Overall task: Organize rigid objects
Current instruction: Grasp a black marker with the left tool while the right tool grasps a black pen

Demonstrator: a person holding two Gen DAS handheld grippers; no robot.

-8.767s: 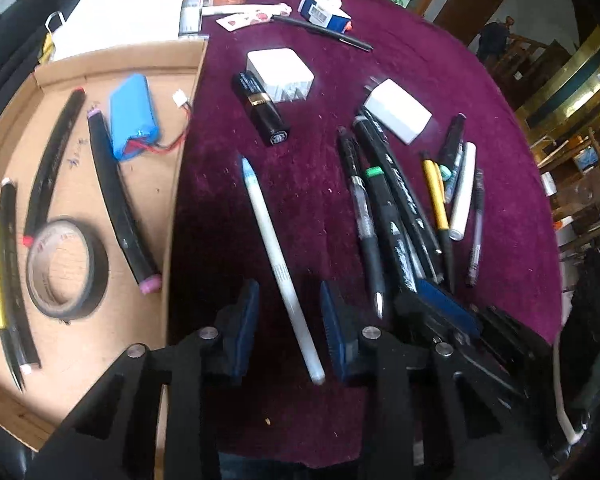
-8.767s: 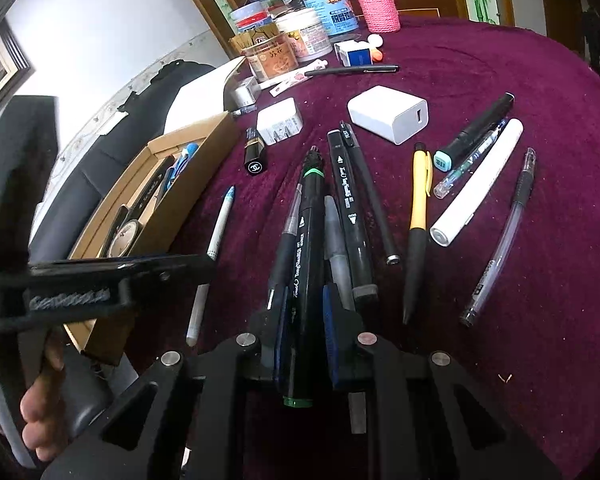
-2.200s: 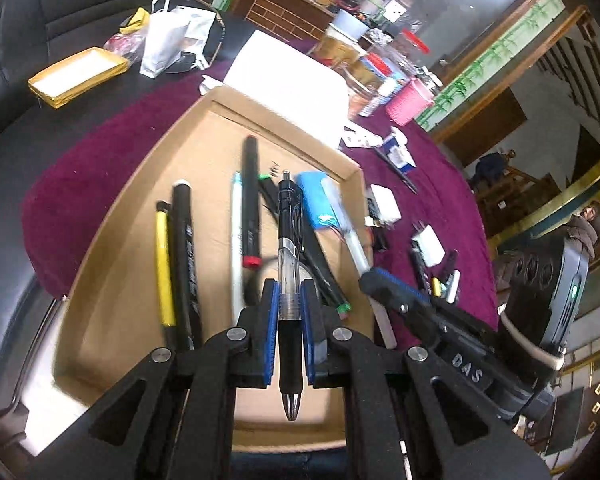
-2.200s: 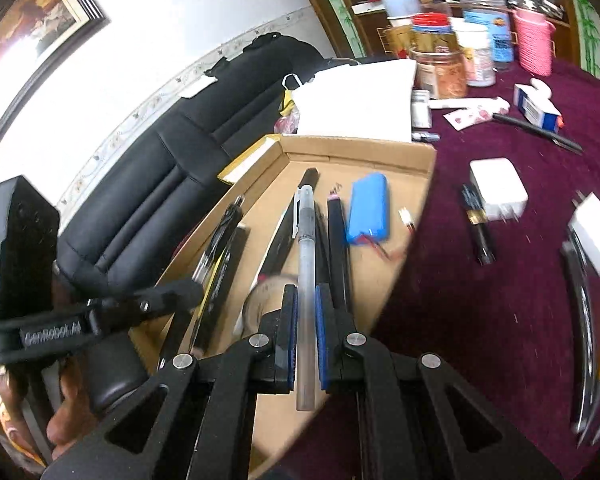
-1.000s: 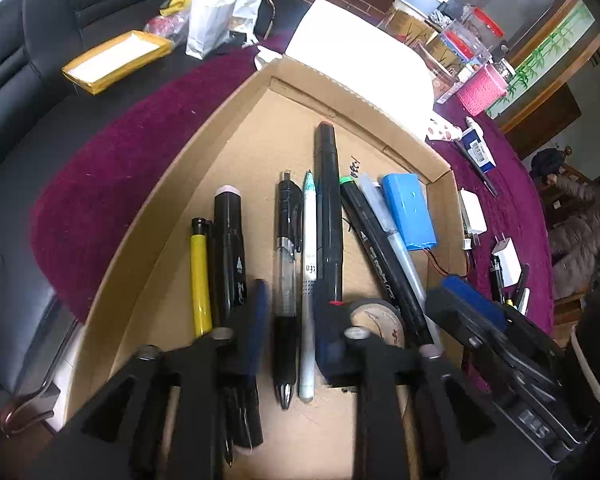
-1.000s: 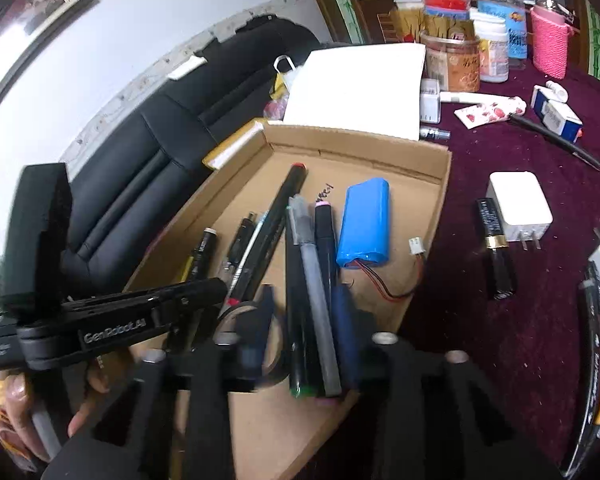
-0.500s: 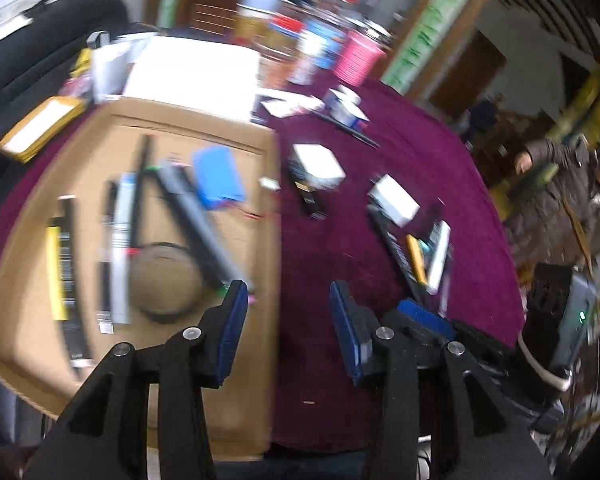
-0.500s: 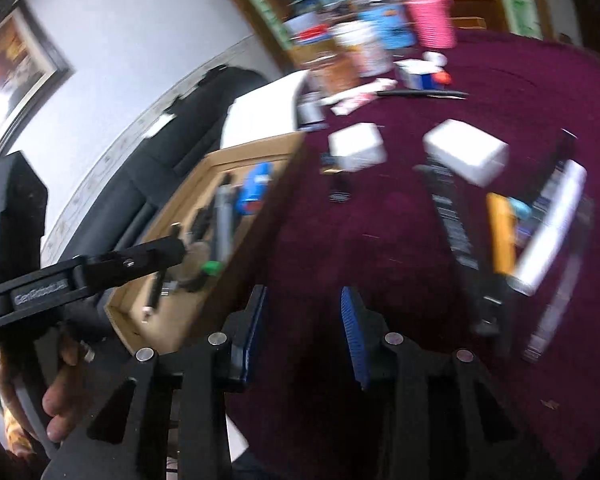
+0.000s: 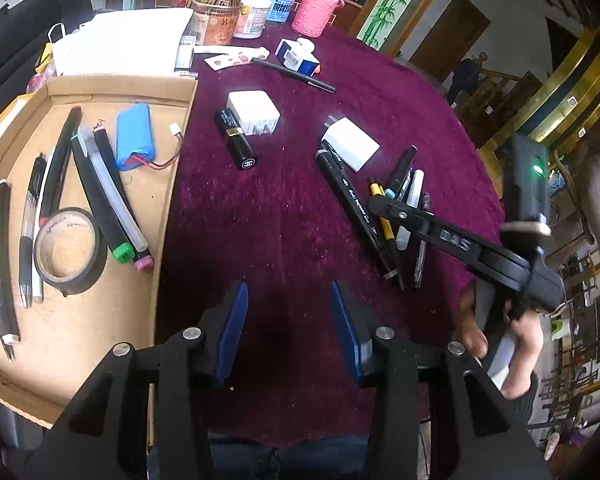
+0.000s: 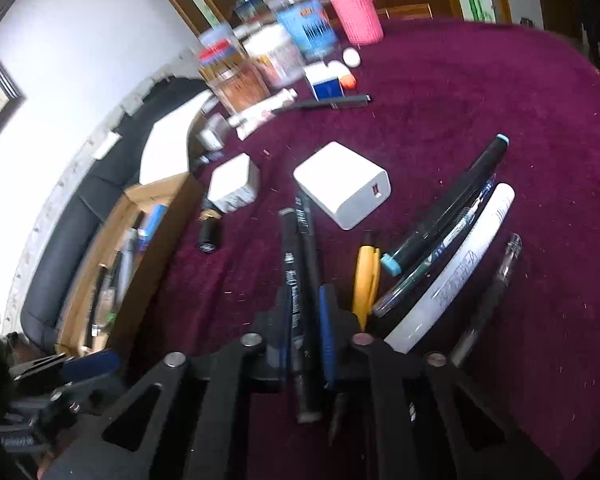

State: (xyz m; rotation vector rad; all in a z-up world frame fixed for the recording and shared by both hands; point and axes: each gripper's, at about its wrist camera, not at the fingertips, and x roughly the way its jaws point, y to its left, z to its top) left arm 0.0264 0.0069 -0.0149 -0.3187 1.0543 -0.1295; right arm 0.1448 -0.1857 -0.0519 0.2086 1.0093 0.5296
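My left gripper [image 9: 286, 320] is open and empty above bare purple cloth, just right of the cardboard tray [image 9: 168, 184]. The tray holds several pens and markers [image 9: 100, 196], a blue battery pack [image 9: 134, 136] and a roll of black tape [image 9: 66, 248]. My right gripper [image 10: 304, 328] is down over the row of pens on the cloth, its jaws on either side of two black markers [image 10: 300, 264] with a small gap. It also shows in the left wrist view [image 9: 440, 232]. A yellow pen [image 10: 366, 272], a teal-capped marker [image 10: 440, 212] and a white pen [image 10: 460, 264] lie to the right.
Two white chargers [image 9: 350, 142] [image 9: 254, 112] and a black lipstick [image 9: 236, 138] lie mid-table. Jars, a pink cup [image 9: 314, 8], a blue-white box [image 9: 298, 58] and a black pen [image 9: 296, 74] stand at the back. White paper [image 9: 124, 42] lies behind the tray.
Both grippers let go of their pens in the tray and opened. They swung right, away from the tray, and the right gripper came down over the black markers.
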